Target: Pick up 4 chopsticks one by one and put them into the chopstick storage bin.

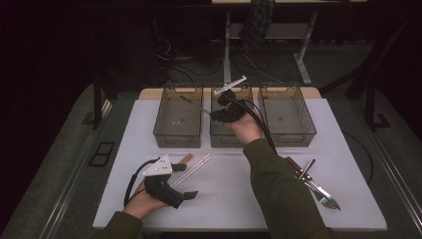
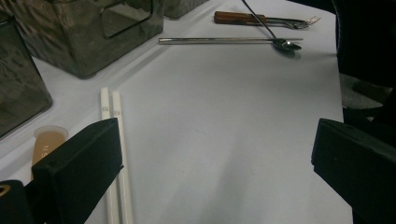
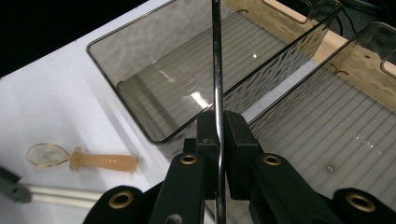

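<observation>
**Right fingers clamped on metal rod above middle bin**

My right gripper (image 1: 219,113) is over the middle bin (image 1: 230,135), which serves as reference. Its fingers (image 3: 236,140) are pressed together on a thin metal rod (image 3: 217,70); the rod stands out past them toward the left bin (image 1: 178,130). My left gripper (image 1: 183,194) rests on the worktop (image 1: 224,194), near of that bin, fingers (image 2: 79,163) spread, gripping nothing. White chopsticks (image 2: 114,140) and a wooden spoon (image 3: 84,159) lie just beside it. A fork (image 1: 326,198) lies to the bin's near right.
</observation>
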The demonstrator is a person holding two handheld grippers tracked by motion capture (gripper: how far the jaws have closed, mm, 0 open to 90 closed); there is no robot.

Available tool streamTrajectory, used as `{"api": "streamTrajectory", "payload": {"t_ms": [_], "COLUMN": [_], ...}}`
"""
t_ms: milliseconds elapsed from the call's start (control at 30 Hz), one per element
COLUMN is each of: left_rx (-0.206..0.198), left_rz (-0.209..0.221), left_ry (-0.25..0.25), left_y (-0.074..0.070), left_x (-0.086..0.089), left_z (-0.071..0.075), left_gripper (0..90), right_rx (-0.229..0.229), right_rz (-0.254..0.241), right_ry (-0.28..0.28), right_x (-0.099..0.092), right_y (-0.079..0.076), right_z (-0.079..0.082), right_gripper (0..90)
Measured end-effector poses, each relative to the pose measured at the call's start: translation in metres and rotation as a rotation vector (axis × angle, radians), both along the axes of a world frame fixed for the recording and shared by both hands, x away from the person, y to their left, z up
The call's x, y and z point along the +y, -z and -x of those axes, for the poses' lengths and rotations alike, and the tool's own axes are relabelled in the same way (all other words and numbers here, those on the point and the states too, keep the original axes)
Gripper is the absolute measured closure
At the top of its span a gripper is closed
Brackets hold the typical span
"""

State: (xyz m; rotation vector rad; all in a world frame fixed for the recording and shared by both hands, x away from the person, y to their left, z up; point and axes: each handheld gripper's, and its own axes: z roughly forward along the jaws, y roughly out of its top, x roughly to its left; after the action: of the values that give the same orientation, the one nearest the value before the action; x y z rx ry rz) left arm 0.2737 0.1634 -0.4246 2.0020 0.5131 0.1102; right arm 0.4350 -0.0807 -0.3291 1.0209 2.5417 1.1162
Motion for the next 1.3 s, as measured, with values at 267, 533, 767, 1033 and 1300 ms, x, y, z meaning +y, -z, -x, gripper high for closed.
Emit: {"api": "streamTrajectory", "payload": {"t_ms": [267,533,767,1033,1300], "left_rx": [-0.001,-0.002,-0.001,-0.001,-0.002], "left_rz": [0.009,0.016,0.024,0.029,0.032], "left_ry": [0.004,0.001,0.005,0.004,0.003], "left_y": [-0.001,-0.002,-0.003,-0.003,-0.003], "left_x": [0.001,0.002,0.002,0.004,0.004], "left_z": [0.000,0.000,0.001,0.000,0.001], "left_gripper": [0.5,0.6,0.6,0.6,0.6], "right_rx": [0.023,0.036,0.043,0.058,0.063], "right_rz": [0.023,0.037,0.060,0.080,0.099], "right_ry": [0.023,0.035,0.046,0.060,0.074], "right_x": [0.018,0.038,0.059,0.076,0.089], "right_y": [0.009,0.013,0.016,0.023,0.029], "right_z": [-0.017,-0.031,-0.041,-0.051,-0.059], "right_gripper": [85.0,85.0,85.0,85.0,84.9]}}
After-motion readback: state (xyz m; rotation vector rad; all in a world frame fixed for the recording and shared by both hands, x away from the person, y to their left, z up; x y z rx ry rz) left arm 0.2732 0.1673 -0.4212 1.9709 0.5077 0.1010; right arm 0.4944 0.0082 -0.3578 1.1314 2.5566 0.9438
